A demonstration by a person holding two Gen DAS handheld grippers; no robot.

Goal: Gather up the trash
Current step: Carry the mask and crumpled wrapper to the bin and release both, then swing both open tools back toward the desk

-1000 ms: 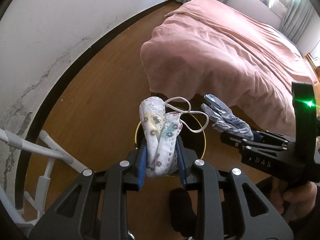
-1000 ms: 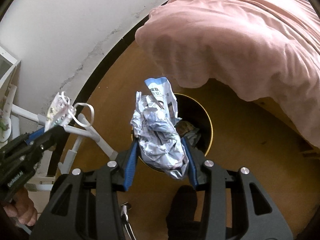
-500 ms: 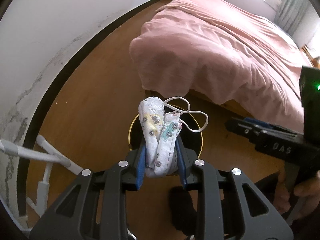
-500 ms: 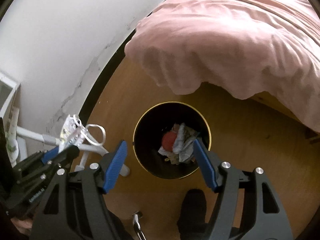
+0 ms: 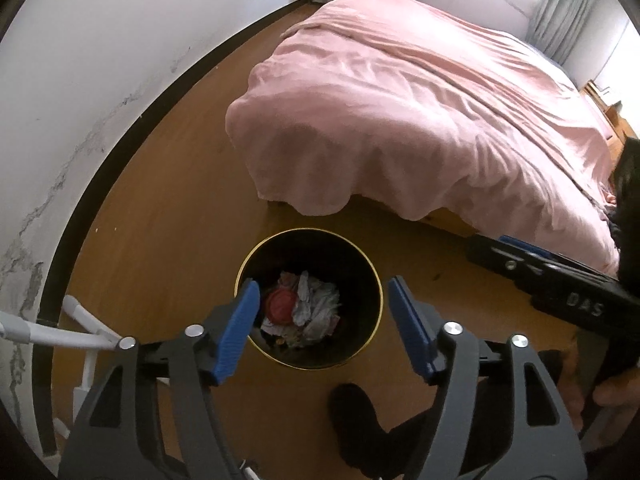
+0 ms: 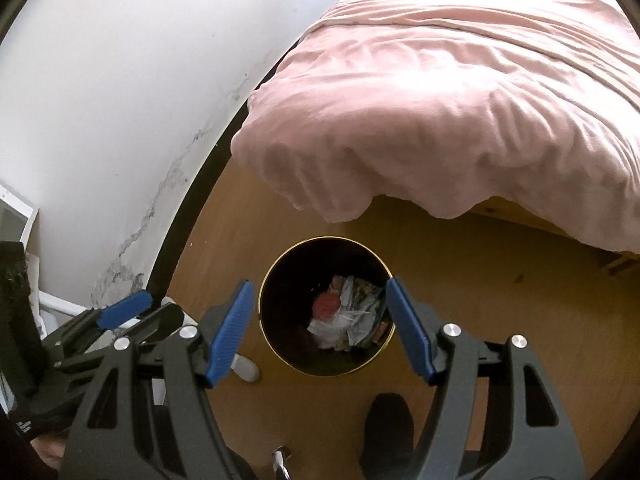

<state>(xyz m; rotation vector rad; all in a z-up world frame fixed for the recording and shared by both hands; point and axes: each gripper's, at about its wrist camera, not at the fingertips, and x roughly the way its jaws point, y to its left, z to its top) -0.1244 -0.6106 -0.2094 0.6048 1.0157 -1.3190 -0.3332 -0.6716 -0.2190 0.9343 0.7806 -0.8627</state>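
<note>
A black bin with a gold rim (image 5: pixel 308 231) stands on the wooden floor below both grippers. Crumpled white paper and wrappers (image 5: pixel 316 310) and a red round thing (image 5: pixel 282 306) lie in the bin. My left gripper (image 5: pixel 323 284) hangs above the bin. Its jaws are opening and nothing is between them. My right gripper (image 6: pixel 320 282) is also over the bin (image 6: pixel 324 238), open and empty, with the trash (image 6: pixel 348 314) in view below it. Each gripper also shows at the edge of the other's view: the right gripper (image 5: pixel 500 242) and the left gripper (image 6: pixel 124 308).
A bed with a pink cover (image 5: pixel 400 120) overhangs the floor just beyond the bin. A white wall with a dark skirting board (image 5: pixel 120 152) runs along the left. A white tube rack (image 5: pixel 80 334) stands at the left. A person's dark-socked foot (image 5: pixel 352 412) stands beside the bin.
The left gripper opened wide and let go of the patterned face mask, which is gone from its jaws. The right gripper released the crumpled wrapper a moment earlier; more trash lies in the bin.
</note>
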